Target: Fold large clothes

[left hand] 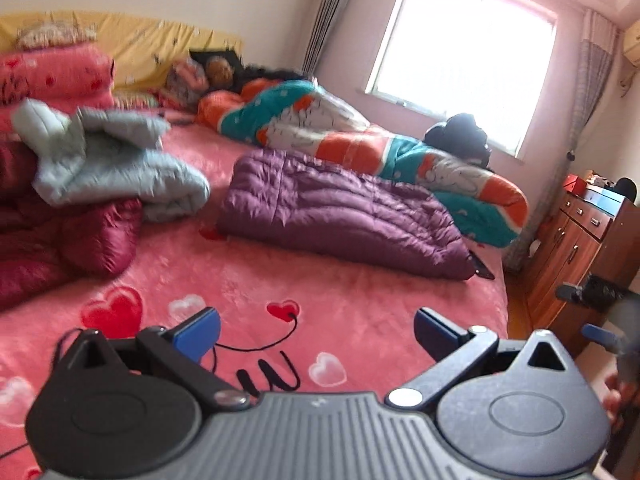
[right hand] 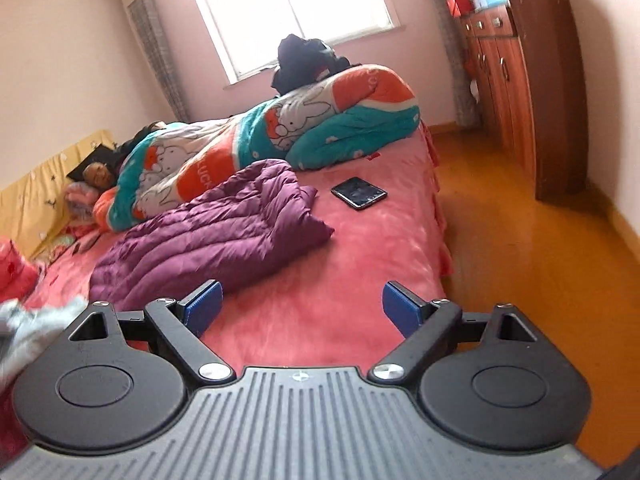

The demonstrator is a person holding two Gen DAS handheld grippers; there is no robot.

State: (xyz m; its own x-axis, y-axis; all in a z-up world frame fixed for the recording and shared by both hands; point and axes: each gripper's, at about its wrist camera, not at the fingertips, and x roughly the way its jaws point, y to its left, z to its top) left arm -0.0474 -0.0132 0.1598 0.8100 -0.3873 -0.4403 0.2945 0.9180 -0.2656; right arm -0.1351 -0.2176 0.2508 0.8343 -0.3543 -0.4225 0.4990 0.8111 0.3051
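Left gripper (left hand: 316,330) nearest, jaws wide, empty, hovering above pink heart-print bedspread (left hand: 248,288). Right gripper (right hand: 302,306) same: spread wide, nothing held, level over bed edge near wooden floor (right hand: 520,248). Purple down jacket (left hand: 340,212) ahead mid-bed, lying roughly flat, well apart from both. Likely light, puffy, soft, slick shell; best pinched at hem corners or quilted seams. Grey jacket (left hand: 112,160) and maroon jacket (left hand: 60,240) piled left. Phone (right hand: 359,193) just beside purple jacket.

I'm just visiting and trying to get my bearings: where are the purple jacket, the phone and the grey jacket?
purple jacket (right hand: 208,236): right wrist view, middle of its quilted surface.
phone (right hand: 359,193): right wrist view, centre of its dark screen.
grey jacket (left hand: 116,168): left wrist view, middle of the crumpled heap.
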